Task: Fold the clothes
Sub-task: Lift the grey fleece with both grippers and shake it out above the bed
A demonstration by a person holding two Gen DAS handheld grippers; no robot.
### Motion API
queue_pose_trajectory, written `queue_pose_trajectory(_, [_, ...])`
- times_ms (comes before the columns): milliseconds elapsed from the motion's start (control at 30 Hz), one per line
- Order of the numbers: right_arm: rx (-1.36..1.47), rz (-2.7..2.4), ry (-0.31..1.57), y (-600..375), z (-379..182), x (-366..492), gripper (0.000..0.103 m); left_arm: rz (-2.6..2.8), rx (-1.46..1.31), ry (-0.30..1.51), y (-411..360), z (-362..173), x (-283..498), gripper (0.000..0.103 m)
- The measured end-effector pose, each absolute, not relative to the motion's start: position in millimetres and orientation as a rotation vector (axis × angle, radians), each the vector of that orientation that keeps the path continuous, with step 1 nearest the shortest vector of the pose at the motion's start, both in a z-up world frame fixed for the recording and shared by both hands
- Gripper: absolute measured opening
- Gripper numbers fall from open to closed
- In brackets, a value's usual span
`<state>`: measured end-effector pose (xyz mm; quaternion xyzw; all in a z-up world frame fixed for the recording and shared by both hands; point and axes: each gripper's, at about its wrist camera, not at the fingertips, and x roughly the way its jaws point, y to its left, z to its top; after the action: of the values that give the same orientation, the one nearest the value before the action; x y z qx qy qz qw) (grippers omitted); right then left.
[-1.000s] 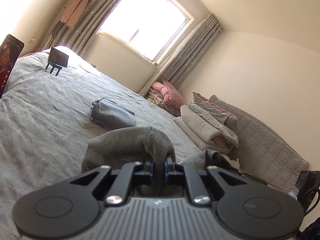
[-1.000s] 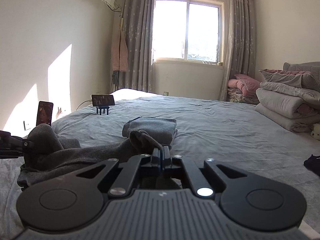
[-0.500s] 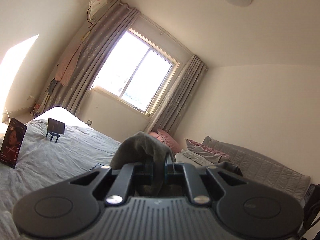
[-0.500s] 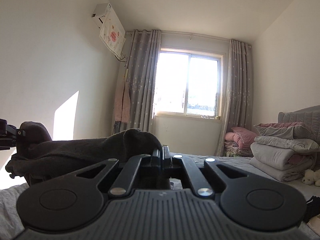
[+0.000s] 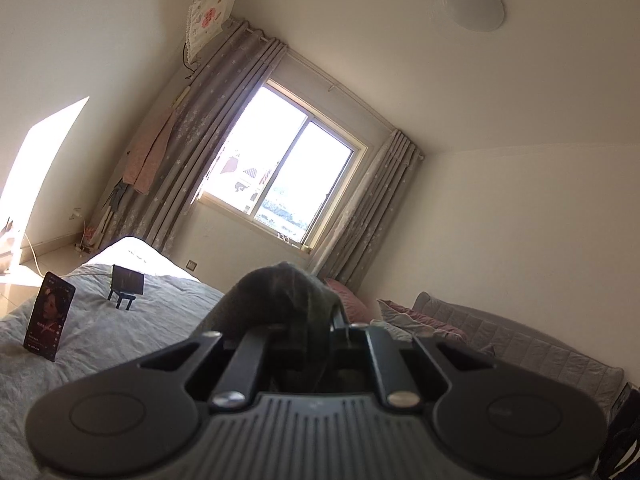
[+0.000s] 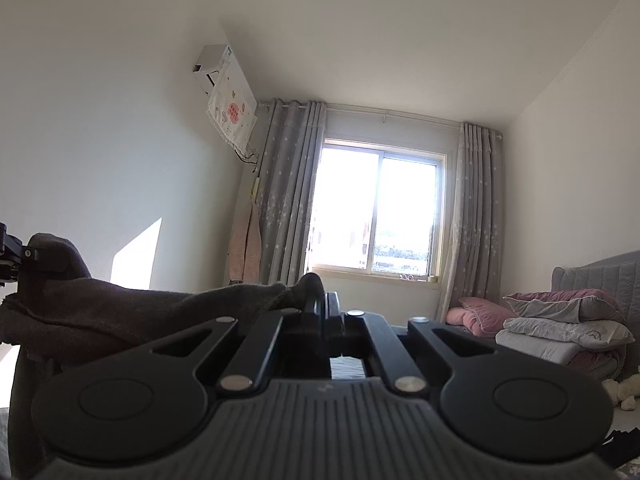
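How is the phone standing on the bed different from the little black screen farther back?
The phone is tall and upright, its lit screen showing a picture; the little black screen lies sideways and looks dark. The phone stands nearer the camera, the screen farther back on a small legged stand. Both sit on the grey bed.

This is a bedroom in a home. A large bed (image 5: 120, 320) with a grey sheet fills the floor side of the room, and folded quilts (image 6: 560, 320) with a pink pillow (image 6: 478, 314) are piled against a grey padded headboard (image 6: 600, 272). Grey curtains (image 6: 288, 200) with small stars hang on both sides of a bright window (image 6: 378, 212), an air conditioner (image 6: 218, 62) with a cloth cover sits high on the wall, and a phone (image 5: 50, 316) stands upright on the bed.
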<state>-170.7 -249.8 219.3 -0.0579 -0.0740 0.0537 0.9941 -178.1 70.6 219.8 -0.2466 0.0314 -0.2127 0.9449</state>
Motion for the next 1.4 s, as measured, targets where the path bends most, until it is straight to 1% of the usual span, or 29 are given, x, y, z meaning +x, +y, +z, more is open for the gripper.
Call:
queue_pose_trajectory(200, [-0.112,0.069,-0.009,-251.6,179.1,-139.4,0.001,-0.393,-0.535,0.259,58.8,160.3,-125.2,0.009])
queue_pose_trajectory(367, [-0.110,0.027,0.090,-258.6,152.3,-103.9,0.001,-0.369,-0.517,0.371,42.4,125.9,-81.7,0.009])
queue_pose_trajectory(733, [-0.143,-0.047,0.197,-257.3,108.2,-19.1,0.001,-0.247,-0.411,0.454,19.3,86.6,19.8,0.009])
queue_pose_trajectory(933, [-0.167,-0.045,0.264,-256.7,86.0,41.1,0.001,-0.174,-0.365,0.497,14.7,64.6,75.5,0.009])
queue_pose_trajectory(1133, [-0.192,-0.032,0.337,-247.3,54.7,94.1,0.001,-0.102,-0.320,0.562,17.5,31.9,127.8,0.009])
queue_pose_trajectory(1200, [-0.211,-0.027,0.361,-241.6,42.1,111.1,0.001,-0.078,-0.295,0.576,17.2,21.5,141.2,0.006])
queue_pose_trajectory(1400, [-0.236,-0.019,0.442,-232.4,8.8,149.5,0.001,-0.061,-0.266,0.657,19.1,-10.5,181.6,0.006])
